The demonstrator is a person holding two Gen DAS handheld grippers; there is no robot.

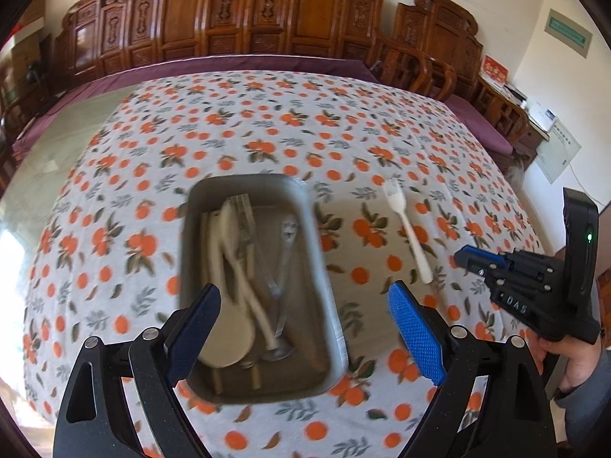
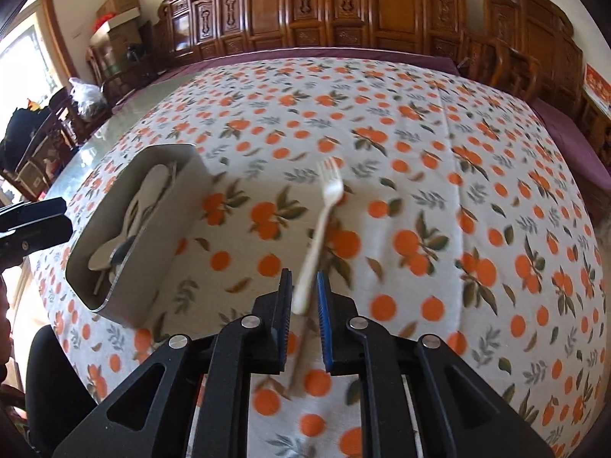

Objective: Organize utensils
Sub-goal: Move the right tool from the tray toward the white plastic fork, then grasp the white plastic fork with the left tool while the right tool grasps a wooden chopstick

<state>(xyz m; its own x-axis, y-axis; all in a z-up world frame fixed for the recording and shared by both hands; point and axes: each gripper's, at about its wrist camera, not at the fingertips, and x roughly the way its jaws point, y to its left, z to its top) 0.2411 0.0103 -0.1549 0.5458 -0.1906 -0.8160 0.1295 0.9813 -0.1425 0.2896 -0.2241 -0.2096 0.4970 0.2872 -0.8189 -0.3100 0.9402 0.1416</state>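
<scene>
fork (image 2: 322, 225) lies flat on counter cloth (image 2: 439, 152), right of bin (image 2: 175, 206) | handle end sits between right gripper (image 2: 303, 294) fingers, narrowly parted, not pinching | risk: thin handle skids or pivots as they close, slipping out | left gripper (image 1: 301, 324) released wide above bin

On the table in front of you, the tray (image 1: 324, 267) sits on the tablecloth (image 1: 267, 133) with spoons (image 1: 229, 252) and other utensils lying lengthwise in it. The fork (image 1: 406, 229) lies on the cloth just right of the tray, tines pointing away from you. Behind the table, a carved screen (image 1: 248, 11) lines the wall, with chairs (image 1: 416, 65) at the far right.
</scene>
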